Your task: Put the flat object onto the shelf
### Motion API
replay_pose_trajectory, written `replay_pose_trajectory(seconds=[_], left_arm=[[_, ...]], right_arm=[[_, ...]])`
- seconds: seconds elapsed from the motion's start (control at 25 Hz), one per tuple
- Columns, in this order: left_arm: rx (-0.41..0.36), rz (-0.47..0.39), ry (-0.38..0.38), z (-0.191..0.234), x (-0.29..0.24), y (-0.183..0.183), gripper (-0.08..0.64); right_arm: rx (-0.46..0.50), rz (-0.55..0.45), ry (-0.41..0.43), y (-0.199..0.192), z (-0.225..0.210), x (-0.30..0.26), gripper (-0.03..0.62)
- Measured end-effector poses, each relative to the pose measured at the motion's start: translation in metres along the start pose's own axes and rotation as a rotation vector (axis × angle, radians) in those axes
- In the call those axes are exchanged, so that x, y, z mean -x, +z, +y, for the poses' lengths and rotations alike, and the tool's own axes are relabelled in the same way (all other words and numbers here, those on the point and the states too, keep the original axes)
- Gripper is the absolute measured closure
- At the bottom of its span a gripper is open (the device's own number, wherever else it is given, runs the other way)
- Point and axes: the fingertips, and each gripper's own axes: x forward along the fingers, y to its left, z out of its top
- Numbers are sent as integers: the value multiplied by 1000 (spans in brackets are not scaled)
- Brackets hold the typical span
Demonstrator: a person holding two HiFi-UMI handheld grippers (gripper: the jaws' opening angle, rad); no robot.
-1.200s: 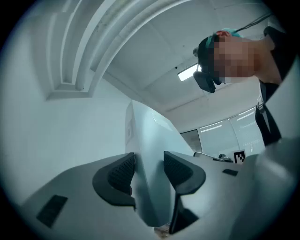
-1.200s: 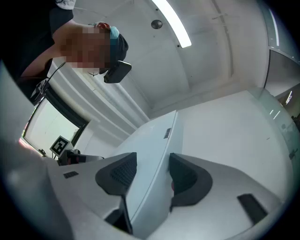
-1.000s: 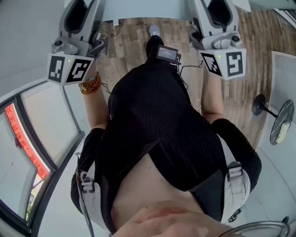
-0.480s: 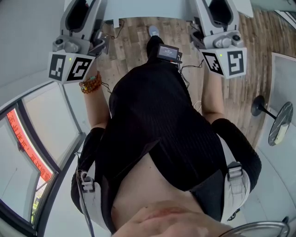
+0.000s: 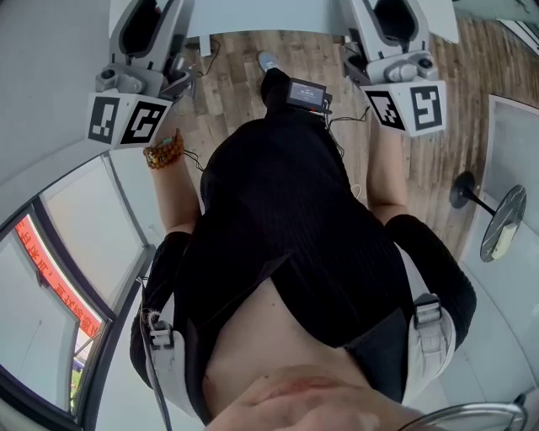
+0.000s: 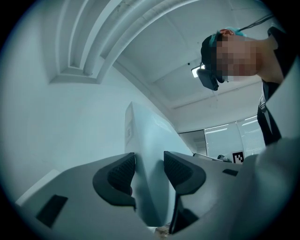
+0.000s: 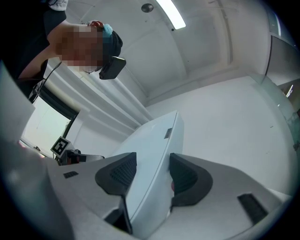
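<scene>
The flat object, a pale rigid panel (image 7: 158,140), is off the ground and carried between the two grippers in front of the person. The left gripper (image 6: 149,169) has its jaws closed on the panel's left end, with the dark ribbed pads (image 6: 123,172) against both faces. The right gripper (image 7: 151,174) clamps the right end the same way. In the head view only a strip of the panel (image 5: 265,15) shows at the far edge, above the wooden floor (image 5: 227,84). No shelf appears in any view, so the step in hand is most likely the carry toward it.

To do this well, both hands should travel together and stay the same distance apart, since any pull or twist between them would lever the panel against the pads. Each grip takes only a narrow bite near an edge, so steady pressure matters, and tilting should be gentle. Once the shelf is in sight, lead in with the far edge and open the jaws only when the panel's weight rests on it.
</scene>
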Motion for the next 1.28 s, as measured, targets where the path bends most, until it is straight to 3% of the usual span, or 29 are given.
replay_pose_trajectory(seconds=[0.44, 0.8, 1.28], left_arm=[[57, 78, 33, 46, -58, -28, 362], [134, 177, 65, 89, -109, -73, 362], [211, 370, 149, 132, -144, -180, 362]], right_arm=[[-79, 84, -16, -43, -55, -46, 373], [-134, 179, -34, -95, -107, -81, 373], [-278, 418, -94, -216, -161, -84, 373]])
